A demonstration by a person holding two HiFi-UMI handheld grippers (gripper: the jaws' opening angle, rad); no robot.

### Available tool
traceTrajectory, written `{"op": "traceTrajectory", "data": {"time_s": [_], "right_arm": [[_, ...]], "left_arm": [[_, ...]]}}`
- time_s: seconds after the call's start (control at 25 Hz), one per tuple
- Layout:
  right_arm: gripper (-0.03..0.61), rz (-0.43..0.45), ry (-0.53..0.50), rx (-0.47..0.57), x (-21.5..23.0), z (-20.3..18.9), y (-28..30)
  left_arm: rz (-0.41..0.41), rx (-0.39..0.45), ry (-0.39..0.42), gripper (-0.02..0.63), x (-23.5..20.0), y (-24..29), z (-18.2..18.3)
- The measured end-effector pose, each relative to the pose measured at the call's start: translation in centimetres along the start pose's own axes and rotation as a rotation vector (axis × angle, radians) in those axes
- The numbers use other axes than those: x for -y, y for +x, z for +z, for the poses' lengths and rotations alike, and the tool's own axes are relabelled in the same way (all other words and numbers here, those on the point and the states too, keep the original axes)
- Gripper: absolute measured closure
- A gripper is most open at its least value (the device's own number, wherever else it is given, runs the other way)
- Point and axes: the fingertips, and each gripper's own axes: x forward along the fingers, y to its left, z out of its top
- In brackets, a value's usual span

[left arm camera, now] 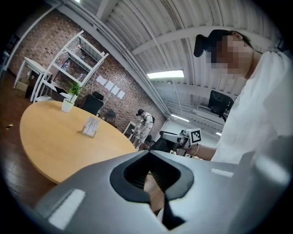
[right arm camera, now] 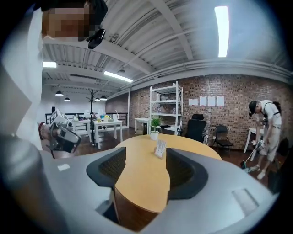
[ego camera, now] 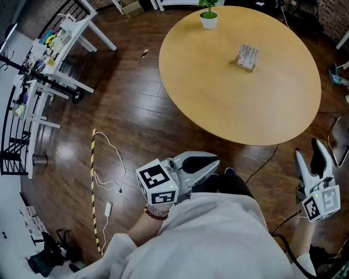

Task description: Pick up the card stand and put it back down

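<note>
In the head view the round table carries the card stand, upright in its far right part and well in from the rim. A potted plant sits at the far edge. Both grippers hang off the table on the near side, close to the person's body: the left gripper over the dark wood floor, the right gripper out past the table's near right edge.

In the left gripper view the left gripper is clenched, its tips meeting with nothing gripped. The card stand stands well beyond on the table, with the plant farther back.

In the right gripper view the right gripper is released — pads apart, nothing between them. In the gap the table shows, with the card stand well away near its far edge and the plant just behind it.
</note>
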Motion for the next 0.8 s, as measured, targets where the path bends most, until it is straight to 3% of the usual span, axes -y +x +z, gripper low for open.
{"op": "traceTrajectory", "data": {"time_s": [0.2, 0.32, 0.4, 0.6, 0.8], "right_arm": [[0.288, 0.013, 0.054, 0.095, -0.4, 1.8, -3.5], [0.288, 0.107, 0.055, 0.139, -2.6, 2.4, -4.3], [0.290, 0.168, 0.021, 0.169, -4.3, 2.8, -4.8], [0.292, 0.234, 0.021, 0.154, -5.6, 1.7, -5.9], [0.295, 0.289, 0.003, 0.179, -8.3, 2.0, -6.5]], "left_arm": [[-0.024, -0.013, 0.046, 0.620, 2.4, 3.5, 2.5], [-0.059, -0.013, 0.079, 0.620, 5.2, 5.3, 4.0], [-0.088, -0.006, 0.159, 0.620, 7.6, 6.3, 5.4], [-0.096, 0.024, 0.309, 0.620, 12.8, 8.0, 8.1], [-0.150, 0.040, 0.333, 0.620, 15.4, 7.9, 7.5]]}}
